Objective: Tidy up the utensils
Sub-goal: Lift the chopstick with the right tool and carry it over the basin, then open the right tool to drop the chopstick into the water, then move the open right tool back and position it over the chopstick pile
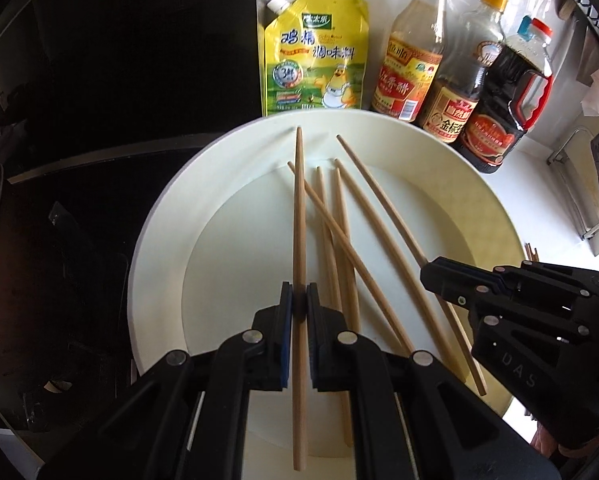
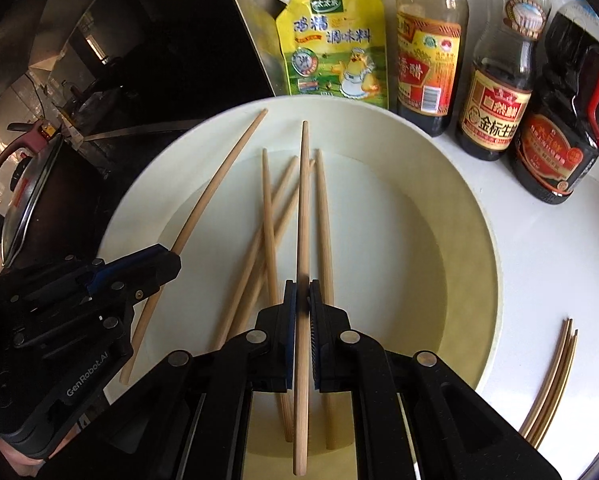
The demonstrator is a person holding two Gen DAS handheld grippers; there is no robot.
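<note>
Several wooden chopsticks lie in a large white plate (image 1: pixel 159 240) (image 2: pixel 439 168). My left gripper (image 1: pixel 299 300) is shut on one chopstick (image 1: pixel 299 208), held above the plate; it shows in the right wrist view (image 2: pixel 175 258) with its chopstick (image 2: pixel 219 180) at the plate's left. My right gripper (image 2: pixel 302 296) is shut on another chopstick (image 2: pixel 302 200); it shows in the left wrist view (image 1: pixel 425 276) gripping the rightmost chopstick (image 1: pixel 379 192). Three loose chopsticks (image 1: pixel 331 220) (image 2: pixel 323 220) rest in the plate's middle.
A yellow seasoning pouch (image 1: pixel 315 56) (image 2: pixel 335 44) and three sauce bottles (image 1: pixel 415 44) (image 2: pixel 495 104) stand behind the plate. A black stove (image 1: pixel 99 100) lies left, with a pot lid (image 2: pixel 23 196). More chopsticks (image 2: pixel 551 384) lie on the white counter at right.
</note>
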